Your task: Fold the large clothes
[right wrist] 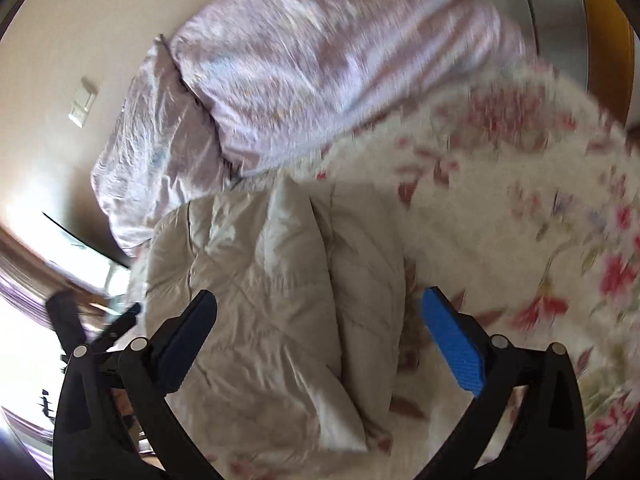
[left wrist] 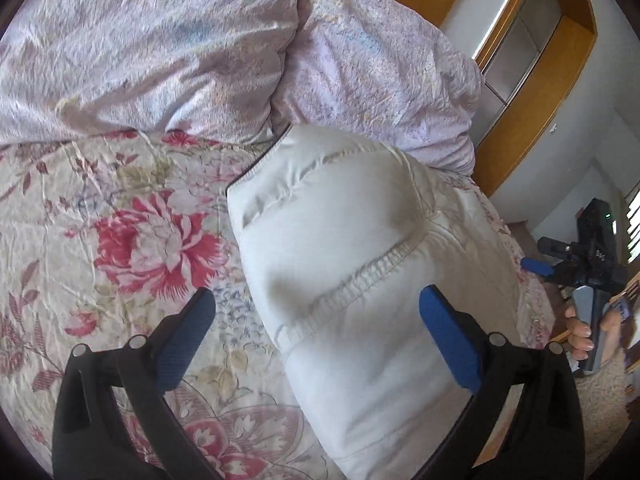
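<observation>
In the left wrist view, the left tool is seen nearest, its two blue-padded fingers spread wide and released, with nothing held between them. It is angled downward over the bed, one pad poised above the floral bedspread and the other above the cream padded jacket; whether the pads touch the fabric cannot be told. The jacket is laid on the bedspread as a thick folded bundle, a dark zipper edge showing along its far left side and a gathered seam running across its middle. Beyond it, two pale lilac pillows are set side by side at the head of the bed, the jacket's far end lying just beside them. To the right, past the bed's edge, the right tool is seen well apart from the jacket, its handle gripped in the person's right hand. A wooden-framed cabinet is seen behind.

In the right wrist view, which is blurred by motion, the right tool is likewise shown released, the fingers held wide apart and pointed down at the jacket, which lies crumpled between them on the bedspread. Farther off, the pillows are seen against a cream wall carrying a light switch.
</observation>
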